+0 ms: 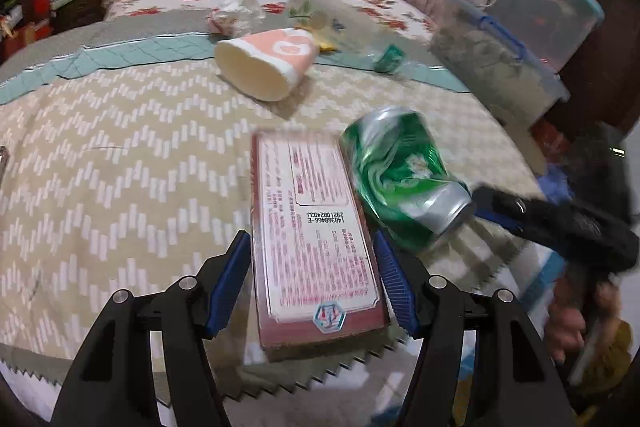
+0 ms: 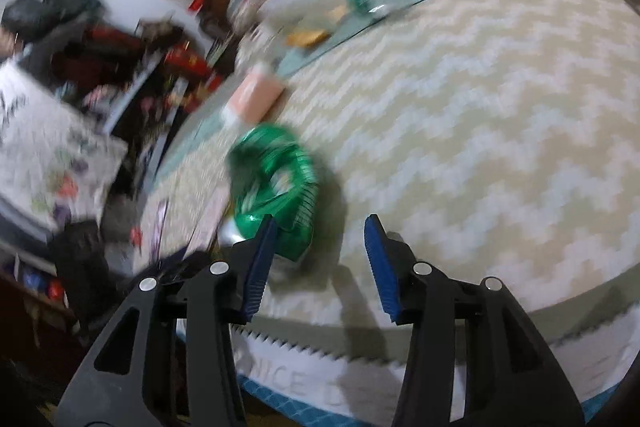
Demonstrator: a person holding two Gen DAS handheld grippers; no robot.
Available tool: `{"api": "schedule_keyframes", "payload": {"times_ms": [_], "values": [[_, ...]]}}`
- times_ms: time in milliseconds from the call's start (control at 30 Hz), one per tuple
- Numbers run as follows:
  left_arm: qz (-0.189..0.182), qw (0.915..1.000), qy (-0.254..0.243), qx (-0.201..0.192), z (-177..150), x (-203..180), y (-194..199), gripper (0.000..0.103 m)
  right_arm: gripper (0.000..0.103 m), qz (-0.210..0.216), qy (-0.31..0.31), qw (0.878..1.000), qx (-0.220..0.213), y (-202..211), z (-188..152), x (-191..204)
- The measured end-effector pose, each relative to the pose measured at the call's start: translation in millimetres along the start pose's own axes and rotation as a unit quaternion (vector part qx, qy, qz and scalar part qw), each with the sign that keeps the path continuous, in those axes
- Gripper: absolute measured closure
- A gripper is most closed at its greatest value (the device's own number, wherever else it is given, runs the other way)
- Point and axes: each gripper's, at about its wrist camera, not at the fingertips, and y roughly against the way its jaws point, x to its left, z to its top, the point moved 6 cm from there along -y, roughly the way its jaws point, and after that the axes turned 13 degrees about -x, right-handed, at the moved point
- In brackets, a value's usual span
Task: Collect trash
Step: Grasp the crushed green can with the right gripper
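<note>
Left claw gripping box, right claw open nr can

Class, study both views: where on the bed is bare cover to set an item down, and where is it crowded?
Bare: zigzag bedspread left of the paper cup and red box. Crowded: box against crushed green can; wrappers past the cup.

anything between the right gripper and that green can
No. The right gripper is open with the crushed green can just ahead and a little left of its gap; only bare bedspread lies between. The box sits on the can's far side.
</note>
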Motion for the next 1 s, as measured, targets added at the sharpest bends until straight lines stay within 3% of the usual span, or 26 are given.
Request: {"api": "schedule_keyframes", "payload": {"times_ms": [100,200,300,567,633,733,1000], "values": [[0.016,0.9999,0.003,-0.004,4.2,7.1,-5.6,0.044,0.054,0.018,0.058,0.998,0.027,-10.7,-19.7,31.1],[0.000,0.9996,0.027,-0.009,12.4,15.4,-4.8,0.044,0.054,0.026,0.113,0.993,0.038,-12.9,-27.8,51.0],[0.001,0.9994,0.028,-0.022,18.3,21.1,0.9,0.044,0.054,0.029,0.121,0.992,0.036,-8.7,-25.7,52.7],[0.002,0.9990,0.040,-0.021,15.6,37.1,1.3,0.044,0.052,0.031,0.037,0.999,0.005,9.3,-4.5,20.4],[0.003,0.9990,0.041,-0.018,12.5,39.3,1.5,0.043,0.044,0.030,0.002,1.000,-0.008,11.8,2.7,9.4],[0.004,0.9991,0.040,-0.014,8.5,41.0,-0.5,0.043,0.042,0.032,-0.039,0.999,-0.017,11.6,9.3,-4.1],[0.007,0.9993,0.035,-0.011,9.1,37.4,-2.8,0.039,0.042,0.030,-0.064,0.998,-0.004,-9.5,11.8,-15.5]]}}
